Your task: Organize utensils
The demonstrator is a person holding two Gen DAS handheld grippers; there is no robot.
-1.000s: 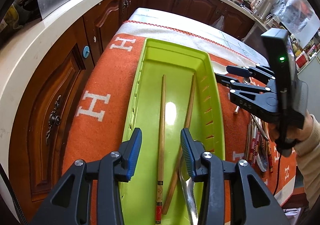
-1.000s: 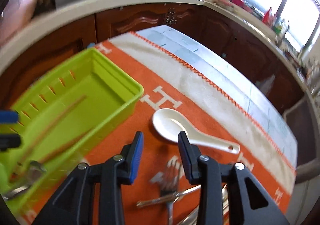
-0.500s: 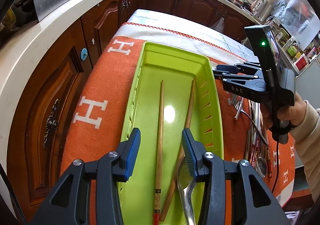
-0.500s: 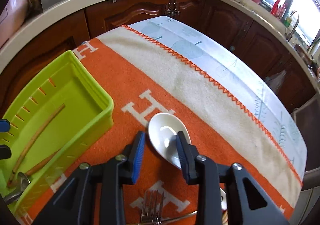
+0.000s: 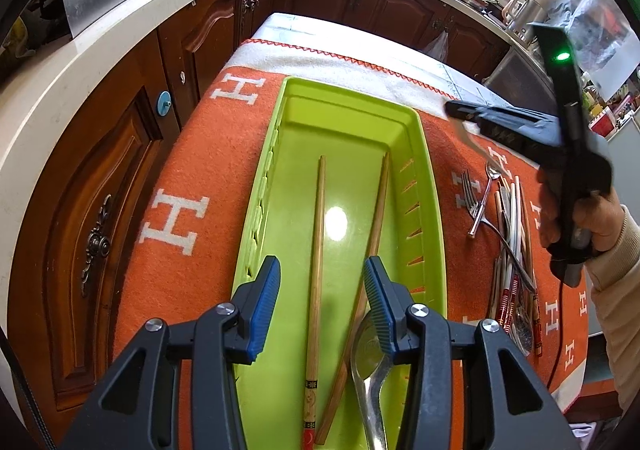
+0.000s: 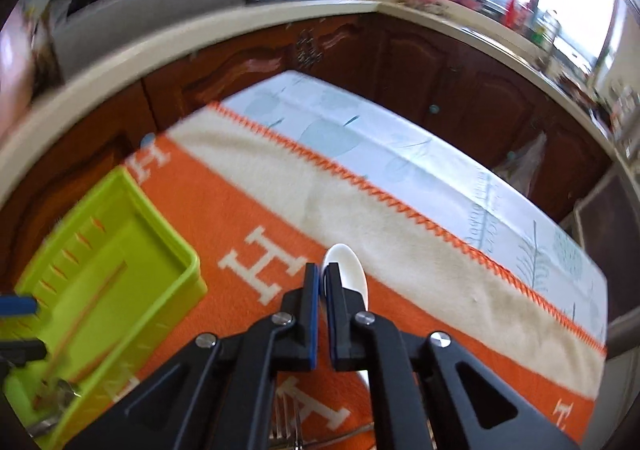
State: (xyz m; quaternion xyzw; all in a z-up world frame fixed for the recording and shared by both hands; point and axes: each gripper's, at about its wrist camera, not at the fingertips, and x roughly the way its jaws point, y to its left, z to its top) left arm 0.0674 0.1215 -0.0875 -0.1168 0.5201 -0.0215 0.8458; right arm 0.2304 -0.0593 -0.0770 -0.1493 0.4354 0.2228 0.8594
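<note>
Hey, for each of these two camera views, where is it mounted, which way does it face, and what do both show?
Left wrist: rides the left gripper, angled down over the lime-green plastic tray; its open blue-padded fingers and the person's right hand show.
Right wrist: rides the right gripper, angled down at the orange blanket; its fingers, shut on the white ceramic spoon, show.
Shared: the tray, the blanket, the dark wooden cabinets.
</note>
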